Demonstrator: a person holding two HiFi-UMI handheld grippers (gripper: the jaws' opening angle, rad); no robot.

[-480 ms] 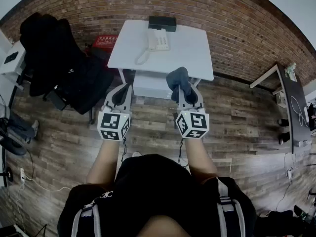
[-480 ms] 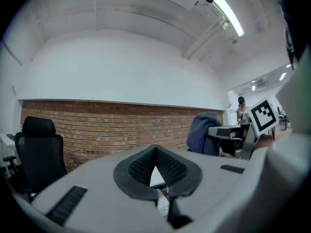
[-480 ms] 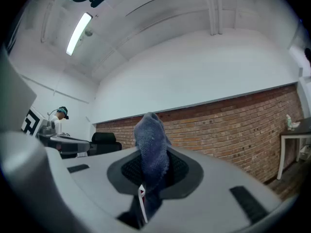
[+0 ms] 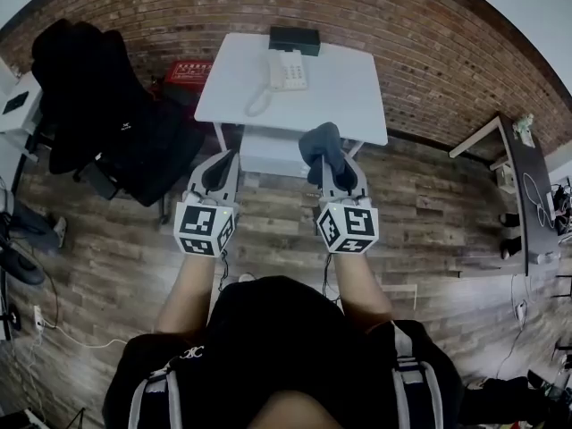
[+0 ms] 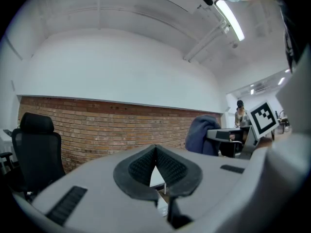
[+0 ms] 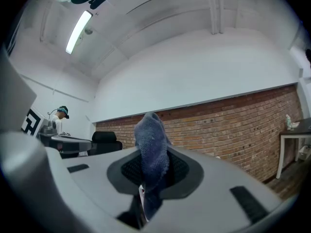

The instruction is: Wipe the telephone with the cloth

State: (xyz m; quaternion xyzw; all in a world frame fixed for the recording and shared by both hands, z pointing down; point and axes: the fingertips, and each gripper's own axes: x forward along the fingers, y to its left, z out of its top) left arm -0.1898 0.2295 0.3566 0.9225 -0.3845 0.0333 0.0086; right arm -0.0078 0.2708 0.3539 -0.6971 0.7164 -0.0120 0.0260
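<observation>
**Desk:** Where's the telephone from where you stand?

**Me:** Dead ahead at twelve o'clock. The telephone [image 4: 286, 71] sits toward the far edge of the white surface [image 4: 350, 96], handset on its cradle and cord looping off at seven o'clock. A black box [image 4: 294, 40] is just behind it.

**Desk:** And the grippers?

**Me:** Both are up in front of me, short of the surface and well apart from the telephone. My right gripper [image 4: 327, 157] is clamped on the cloth [image 4: 322, 141], and a blue wad pokes up past the jaws. My left gripper [image 4: 223, 161] is pinched closed at the tips with nothing in it.

**Desk:** So what's the step?

**Me:** The approach, I'd say, since no wiping has begun. I want to carry the right gripper forward to twelve and come down cloth-first, so fabric meets the plastic and not the jaw tips. Then light pressure and strokes along the body. The telephone looks light and may skate, so I could steady it with the left gripper at its nine o'clock side. I'd also keep clear of the cord and try not to nudge the handset off.
</observation>
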